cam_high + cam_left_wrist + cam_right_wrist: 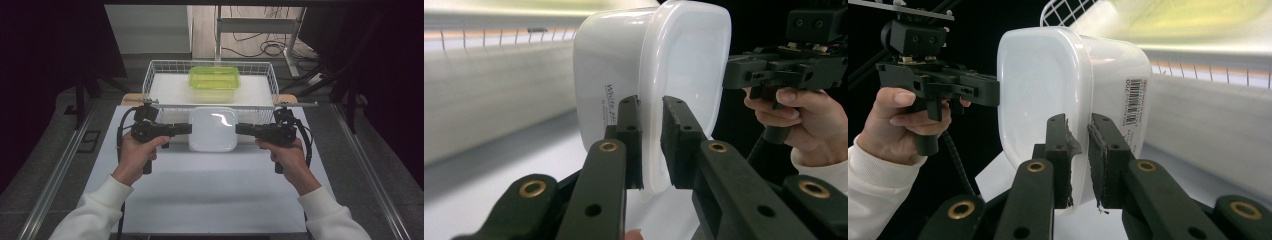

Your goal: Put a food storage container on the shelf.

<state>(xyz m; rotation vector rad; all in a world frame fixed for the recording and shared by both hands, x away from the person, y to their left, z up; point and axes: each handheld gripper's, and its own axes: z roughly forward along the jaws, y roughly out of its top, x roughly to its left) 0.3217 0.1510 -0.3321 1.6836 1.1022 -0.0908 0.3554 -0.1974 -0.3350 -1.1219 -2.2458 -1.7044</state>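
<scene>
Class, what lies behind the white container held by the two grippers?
Behind the white container stands a wire basket holding a green lidded box. The container hides part of the basket's front wall.

Glossy smooth white plastic container (213, 129); wire metal basket (156, 75).

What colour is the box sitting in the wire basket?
Translucent yellow-green box, clearest in the high view.

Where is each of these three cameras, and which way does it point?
High view: above the table, looking forward and down; both hands, left claw, right claw.
Left gripper view: on the left claw, looking along its jaws.
Right gripper view: on the right claw, likewise.
All share the white lidded container.
</scene>
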